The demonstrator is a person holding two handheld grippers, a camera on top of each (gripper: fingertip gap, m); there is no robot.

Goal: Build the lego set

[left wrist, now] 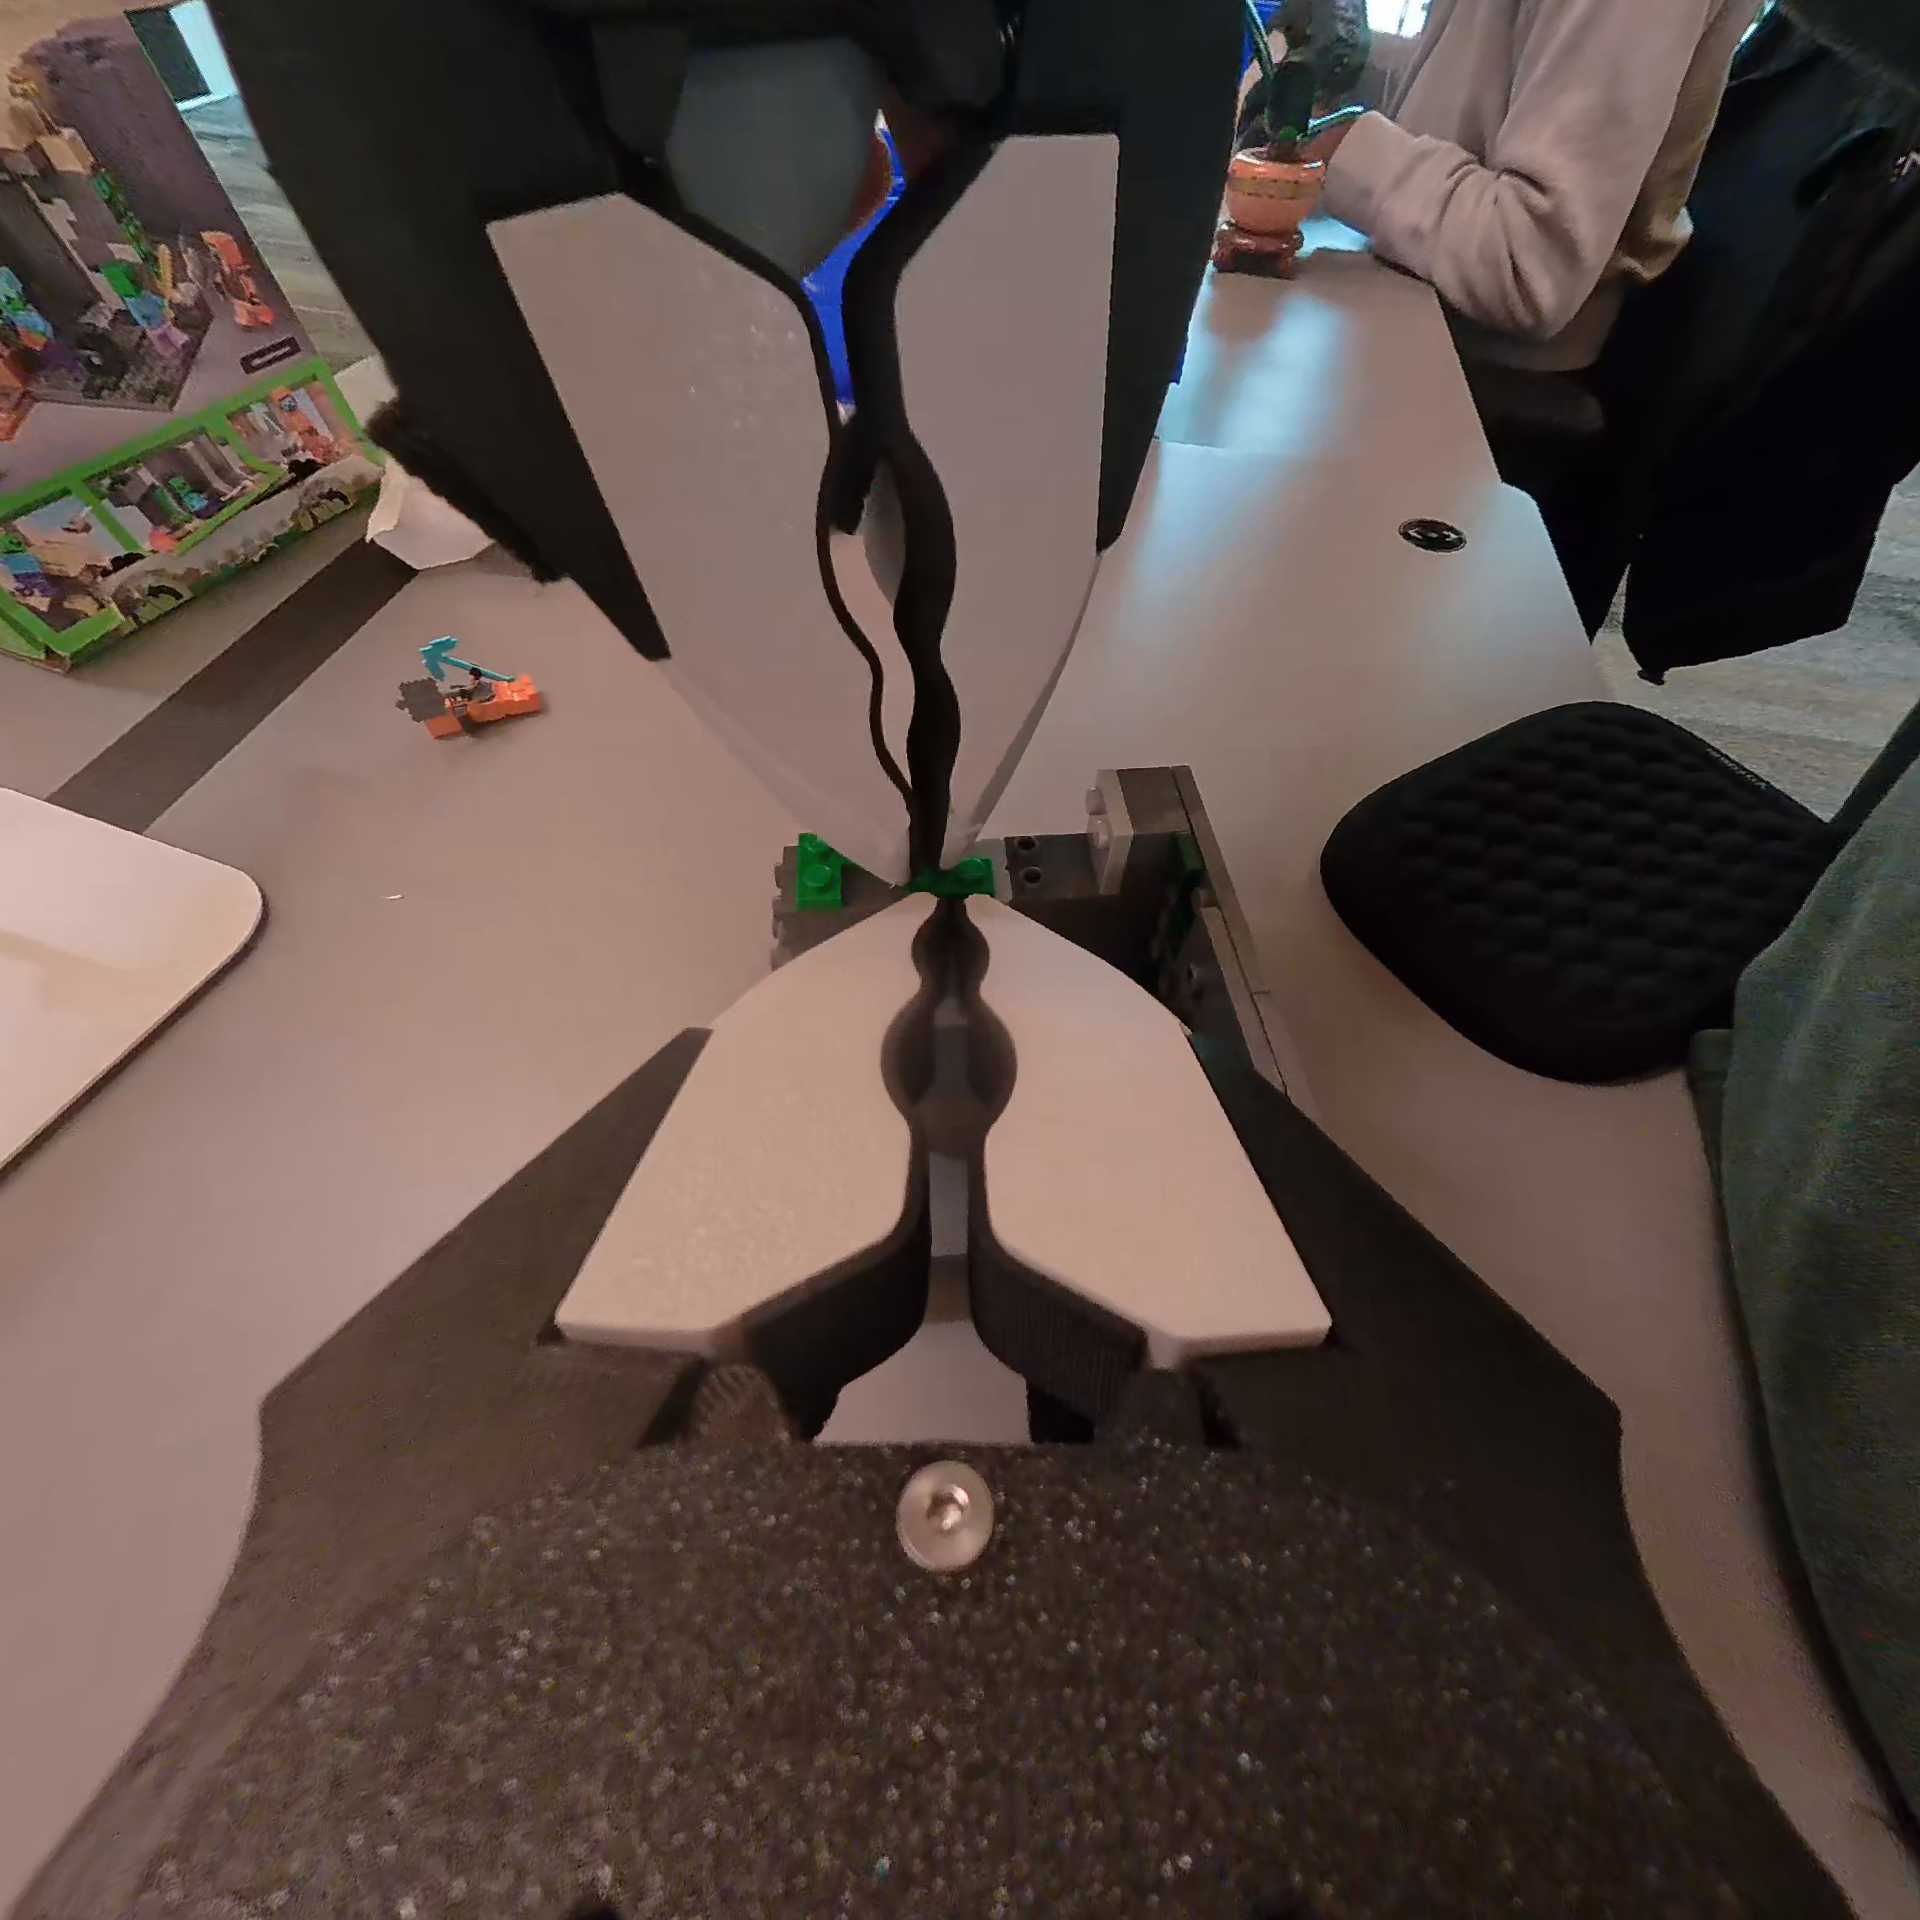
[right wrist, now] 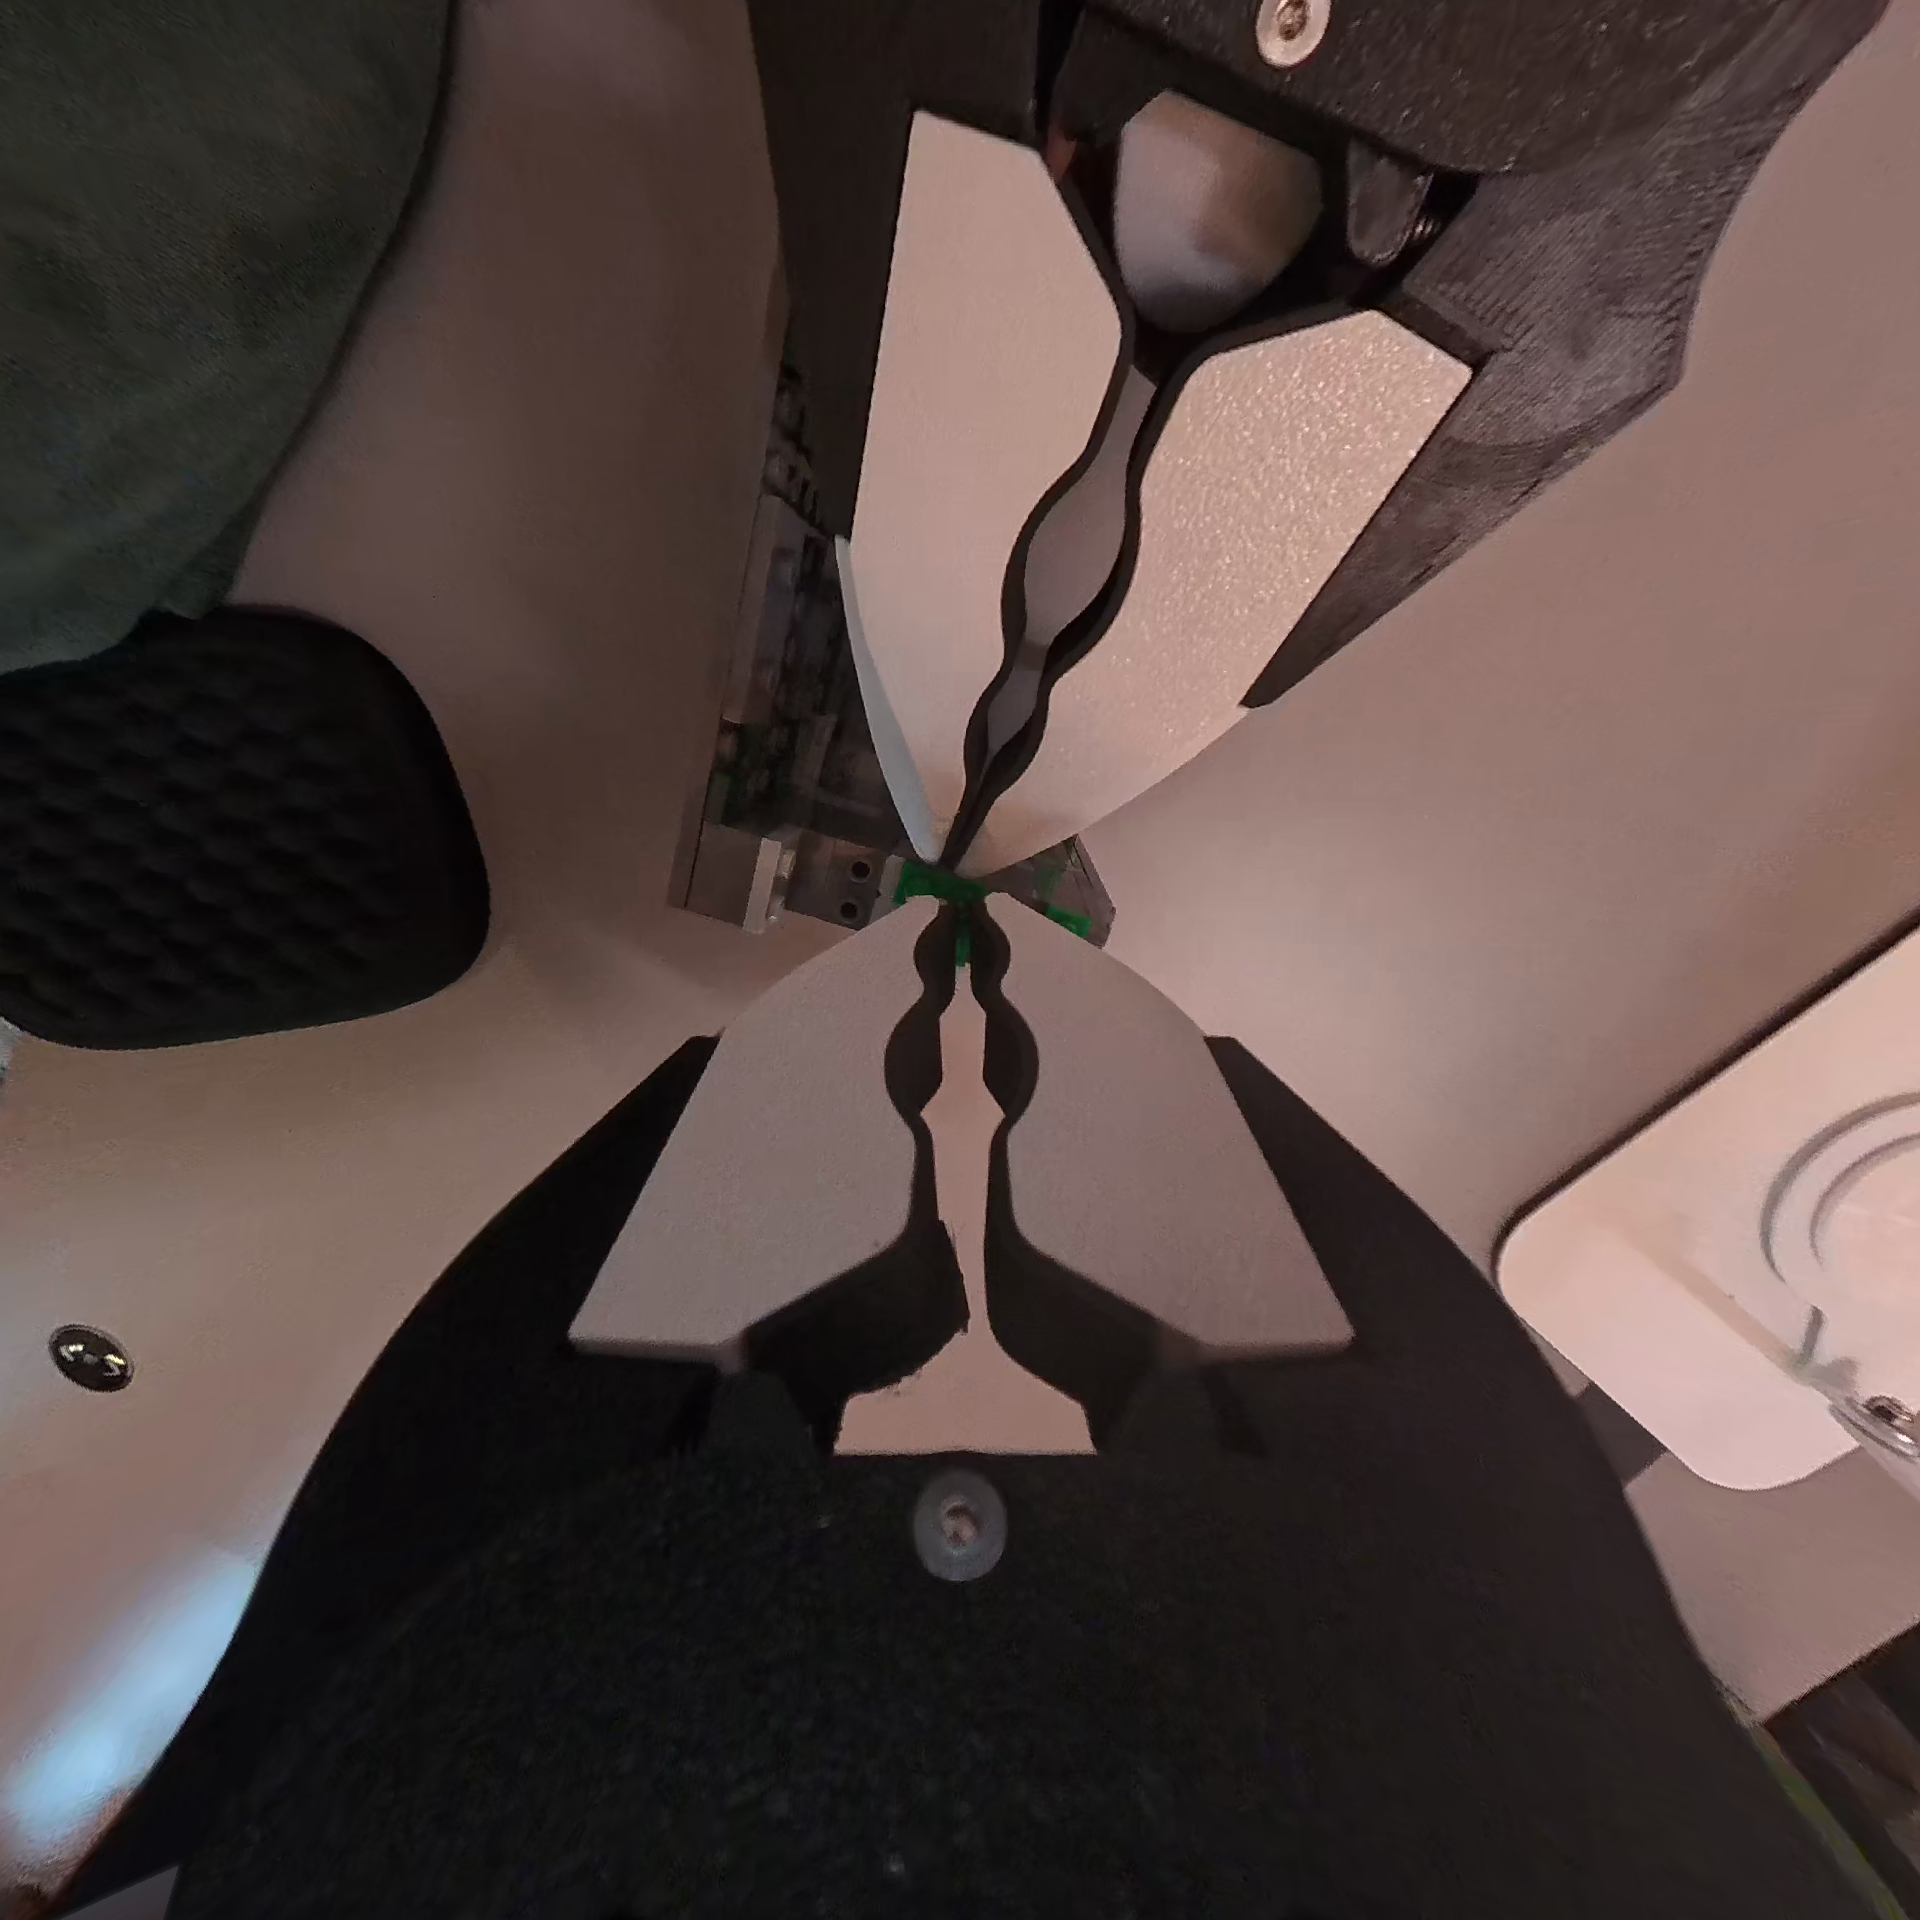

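While both tools meet tip to tip, we note the left hand-held gripper (left wrist: 940,902) and the right hand-held gripper (right wrist: 961,902) each clamped on one small green lego piece (left wrist: 951,879), held just above the grey lego build (left wrist: 1132,862). Beneath lies a pale grey surface (left wrist: 468,1039). Left of the left tool sit the lego box (left wrist: 135,353) and an orange mini-build (left wrist: 473,698); right, a black cushion (left wrist: 1569,883). Beyond, a seated person's sleeve (left wrist: 1496,197) rests by a potted plant (left wrist: 1273,187).
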